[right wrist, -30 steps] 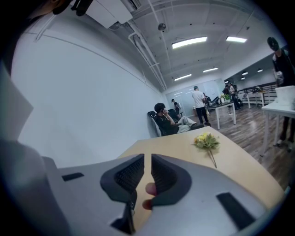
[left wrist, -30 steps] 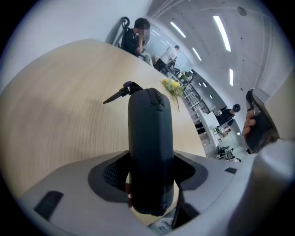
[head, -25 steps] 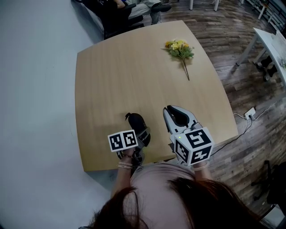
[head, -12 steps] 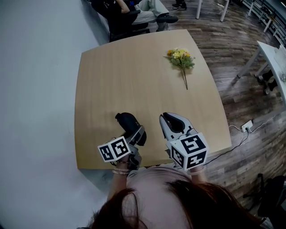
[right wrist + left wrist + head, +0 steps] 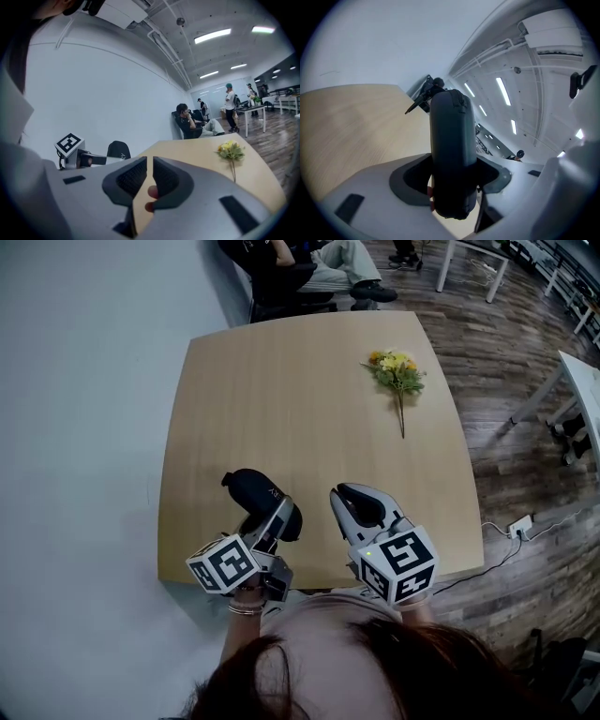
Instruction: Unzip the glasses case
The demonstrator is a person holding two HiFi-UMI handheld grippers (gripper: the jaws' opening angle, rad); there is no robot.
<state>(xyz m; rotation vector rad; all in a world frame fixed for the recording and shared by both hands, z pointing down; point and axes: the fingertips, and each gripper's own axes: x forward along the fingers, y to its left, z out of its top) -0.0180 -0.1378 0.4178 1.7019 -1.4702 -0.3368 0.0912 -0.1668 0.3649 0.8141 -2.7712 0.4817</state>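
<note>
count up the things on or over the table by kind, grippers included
glasses case: 1, clamped in the left gripper
bunch of flowers: 1, lying on the table
grippers: 2, the left gripper and the right gripper, whose jaws are shut on nothing
total: 4

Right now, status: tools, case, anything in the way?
Left tool shut on case, held up. Right tool shut, empty. Case looks zipped. Flowers far off, nothing in the way.
</note>
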